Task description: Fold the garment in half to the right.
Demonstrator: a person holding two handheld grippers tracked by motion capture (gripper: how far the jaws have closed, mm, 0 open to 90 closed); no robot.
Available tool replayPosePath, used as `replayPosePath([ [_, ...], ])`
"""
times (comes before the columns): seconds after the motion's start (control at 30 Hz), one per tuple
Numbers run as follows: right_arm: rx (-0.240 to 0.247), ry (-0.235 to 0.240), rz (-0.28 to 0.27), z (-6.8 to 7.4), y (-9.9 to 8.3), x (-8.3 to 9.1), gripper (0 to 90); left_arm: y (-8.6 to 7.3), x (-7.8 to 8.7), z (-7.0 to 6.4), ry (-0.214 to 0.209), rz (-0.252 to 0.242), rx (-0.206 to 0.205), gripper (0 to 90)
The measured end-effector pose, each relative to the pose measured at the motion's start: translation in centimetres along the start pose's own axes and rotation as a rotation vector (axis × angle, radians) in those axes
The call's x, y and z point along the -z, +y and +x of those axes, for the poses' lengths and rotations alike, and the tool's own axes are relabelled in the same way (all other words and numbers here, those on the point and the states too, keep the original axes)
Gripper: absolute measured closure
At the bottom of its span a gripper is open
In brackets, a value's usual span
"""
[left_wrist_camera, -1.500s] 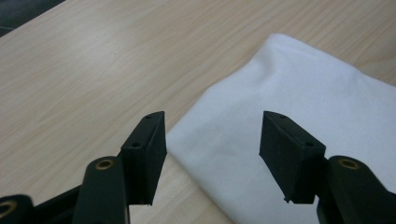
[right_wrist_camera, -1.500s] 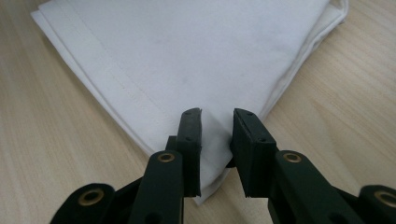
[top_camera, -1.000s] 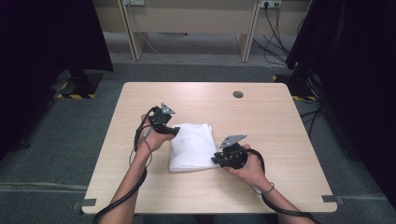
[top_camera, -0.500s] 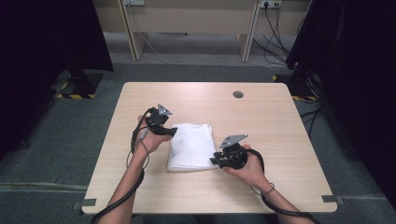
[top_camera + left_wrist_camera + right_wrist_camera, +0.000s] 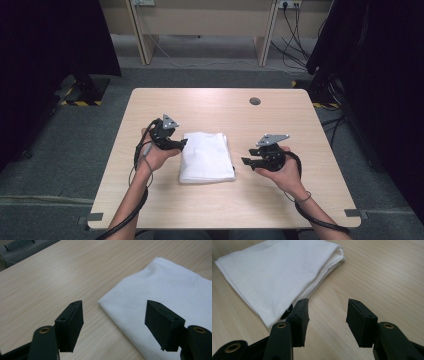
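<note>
cloth: white folded cloth (image 5: pixel 207 156) lies flat mid-table (image 5: pixel 280 200), neat, looks all folded | left tongs (image 5: pixel 181 144): released, at its 9 o'clock edge, empty | right tongs (image 5: pixel 246 161): released, at 3 o'clock, apart, empty

We see a white, folded rectangular cloth (image 5: pixel 207 156) lying flat on the light wooden table (image 5: pixel 220 110), a little toward six o'clock from the tabletop's middle. Its long sides run from twelve to six o'clock, and it widens slightly toward the six o'clock end. The top surface is smooth, with faint creases. In the right gripper view the cloth (image 5: pixel 277 275) shows several stacked layers along one folded edge, and its corners sit neatly squared.
</note>
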State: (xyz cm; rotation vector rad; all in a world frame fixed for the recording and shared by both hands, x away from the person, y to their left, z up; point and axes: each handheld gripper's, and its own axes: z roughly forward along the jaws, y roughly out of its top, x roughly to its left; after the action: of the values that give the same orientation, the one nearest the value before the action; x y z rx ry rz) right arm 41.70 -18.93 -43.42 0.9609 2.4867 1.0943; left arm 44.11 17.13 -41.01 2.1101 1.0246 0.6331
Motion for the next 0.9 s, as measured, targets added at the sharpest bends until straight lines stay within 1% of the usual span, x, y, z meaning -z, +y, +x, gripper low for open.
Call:
replayPosePath([
  [0.2, -0.016, -0.017, 0.002, -0.9, -0.7, 0.7, 51.0, -0.4, 0.7, 0.0, 0.007, -0.016, -0.001, 29.4],
  [0.37, -0.032, -0.034, -0.011, -1.7, -1.0, 1.6, 49.6, -0.8, 1.5, 0.1, 0.016, -0.034, -0.005, 28.6],
  [0.63, -0.053, -0.052, -0.021, -2.4, -1.4, 2.5, 47.5, -1.5, 2.0, 0.0, 0.016, -0.05, 0.0, 27.8],
  [0.9, -0.07, -0.064, -0.029, -2.9, -1.8, 3.2, 45.2, -2.1, 2.9, 0.1, 0.02, -0.07, 0.003, 27.2],
])
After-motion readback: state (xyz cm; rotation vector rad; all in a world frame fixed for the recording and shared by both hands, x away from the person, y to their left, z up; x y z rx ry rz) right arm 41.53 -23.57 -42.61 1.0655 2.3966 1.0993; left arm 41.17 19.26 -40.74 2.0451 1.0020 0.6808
